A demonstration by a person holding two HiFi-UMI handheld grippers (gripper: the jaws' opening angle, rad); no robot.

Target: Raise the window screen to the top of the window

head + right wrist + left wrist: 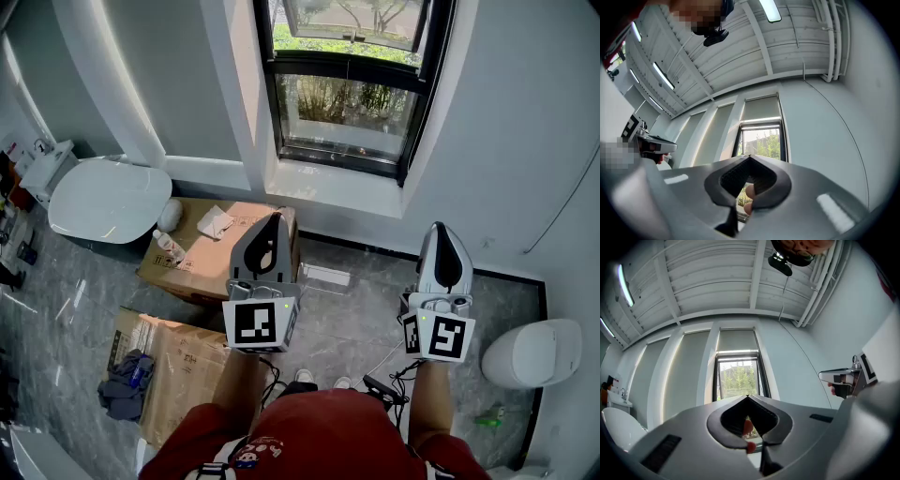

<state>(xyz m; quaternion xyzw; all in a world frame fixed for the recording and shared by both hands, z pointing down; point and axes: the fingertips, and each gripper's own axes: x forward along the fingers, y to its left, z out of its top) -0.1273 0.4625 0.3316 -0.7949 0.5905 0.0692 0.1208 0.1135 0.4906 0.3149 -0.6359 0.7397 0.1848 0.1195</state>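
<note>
Square-marker cube (pixel 256 323) on left gripper (pixel 275 221)

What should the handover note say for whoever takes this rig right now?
Left gripper: shut, empty, held out in front of the body, clear of the window.
Right gripper: shut, empty, also clear of it.
Window: straight ahead, black frame. A cardboard box lies on the floor below it, to the left.
Done: nothing that shows; no grip on the screen yet.
Left: step in and find the screen's edge or handle, which I cannot make out from here. Then grip it and raise it to the top of the window.
</note>
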